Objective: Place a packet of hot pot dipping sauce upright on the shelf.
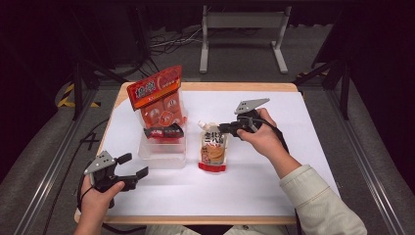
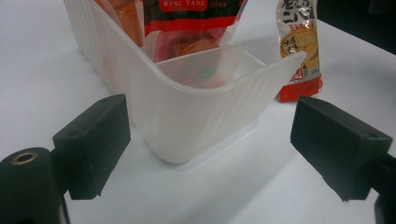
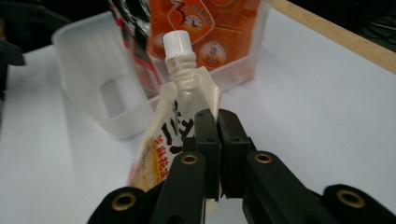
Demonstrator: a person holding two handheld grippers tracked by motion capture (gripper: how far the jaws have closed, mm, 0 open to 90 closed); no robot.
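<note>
My right gripper has its jaws pinched tight on the spouted drink pouch, gripping the upper edge just below its white screw cap. The pouch sits near the middle of the white counter, its red bottom edge apparently on the surface, though I can't be sure from here. At nine o'clock from the pouch, just beside it, stands the translucent plastic bin, with an orange snack bag upright inside and a black-and-red packet in front of it. My left gripper hovers at seven o'clock from the bin, jaws spread wide, holding nothing, the bin's rounded corner between them, untouched.
</note>
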